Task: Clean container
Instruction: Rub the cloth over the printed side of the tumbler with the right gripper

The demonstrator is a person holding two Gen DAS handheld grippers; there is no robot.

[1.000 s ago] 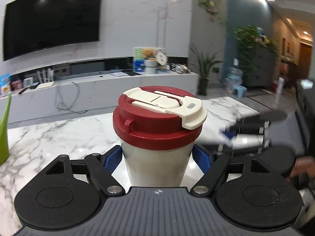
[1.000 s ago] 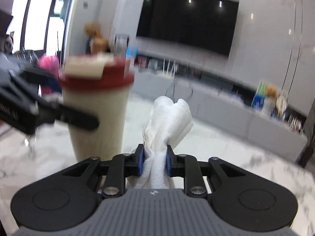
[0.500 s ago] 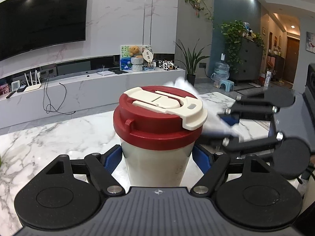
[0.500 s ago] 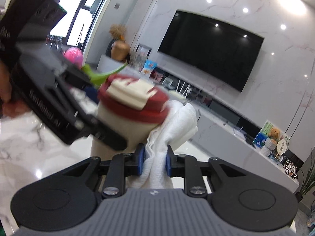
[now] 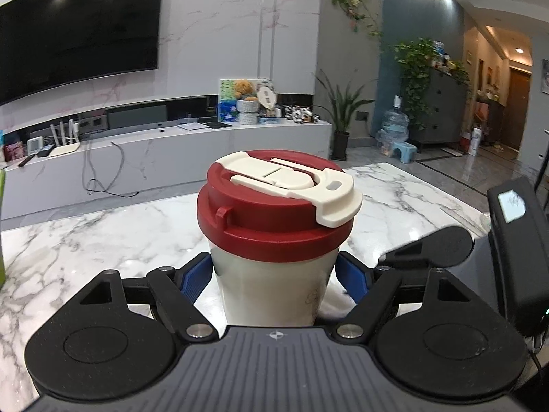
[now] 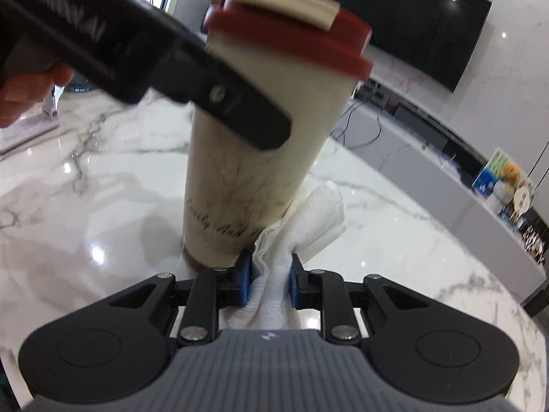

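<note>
A cream cup (image 5: 274, 285) with a red lid (image 5: 271, 213) and a cream flip cap stands between the blue pads of my left gripper (image 5: 274, 271). The pads touch its sides while the jaws are opening. In the right wrist view the cup (image 6: 247, 158) leans, with brown smears and script on its wall, and a left finger (image 6: 219, 103) crosses it. My right gripper (image 6: 269, 274) is shut on a bunched white cloth (image 6: 308, 219), which presses against the cup's lower side. A bit of the cloth (image 5: 334, 304) shows low at the cup's right in the left wrist view.
The white marble table (image 5: 103, 240) spreads all around the cup. A green object (image 5: 1, 240) sits at its far left edge. A hand (image 6: 20, 92) grips the left tool. A low TV console and a wall TV lie beyond the table.
My right gripper with the cloth has sunk from beside the lid to the cup's lower wall. The cup stays between the left pads.
</note>
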